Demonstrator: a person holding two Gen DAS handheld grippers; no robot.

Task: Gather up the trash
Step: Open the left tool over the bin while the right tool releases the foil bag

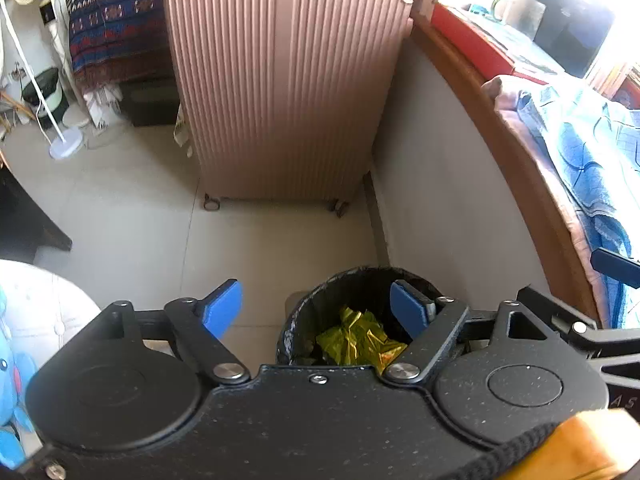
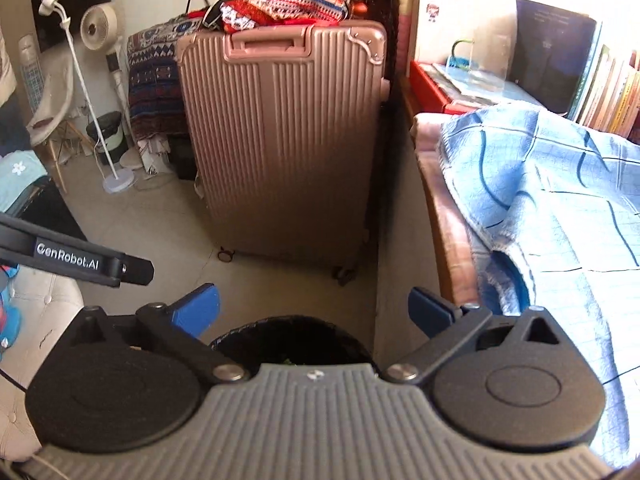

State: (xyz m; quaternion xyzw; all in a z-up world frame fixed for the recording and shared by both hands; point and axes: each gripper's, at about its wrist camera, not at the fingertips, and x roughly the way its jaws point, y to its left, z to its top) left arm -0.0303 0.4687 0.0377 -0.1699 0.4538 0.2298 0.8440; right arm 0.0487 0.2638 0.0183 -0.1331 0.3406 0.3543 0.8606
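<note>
Left wrist view: you are holding the left tool [image 1: 316, 308] over 1 black trash bin [image 1: 298, 320] standing on the tiled floor [image 1: 132, 224]. Its 2 blue pads [image 1: 222, 308] are standing wide apart with nothing between them. Inside the bin 1 crumpled yellow-green wrapper [image 1: 356, 340] is lying near the bottom, clear of both pads.

In the right wrist view you are holding the right tool [image 2: 314, 312] above the same bin [image 2: 240, 340], whose far rim is showing just past the tool body. Its 2 pads are also spread wide and gripping nothing. A sliver of green is peeking out at the bin's near edge.

Behind the bin 1 pink ribbed suitcase [image 1: 284, 88] is standing upright on its wheels, beside the bed. 1 blue quilt [image 2: 552, 208] is lying on the bed to the right. 1 white floor lamp [image 2: 80, 92] and 1 round fan [image 2: 98, 26] are standing well back on the left.
</note>
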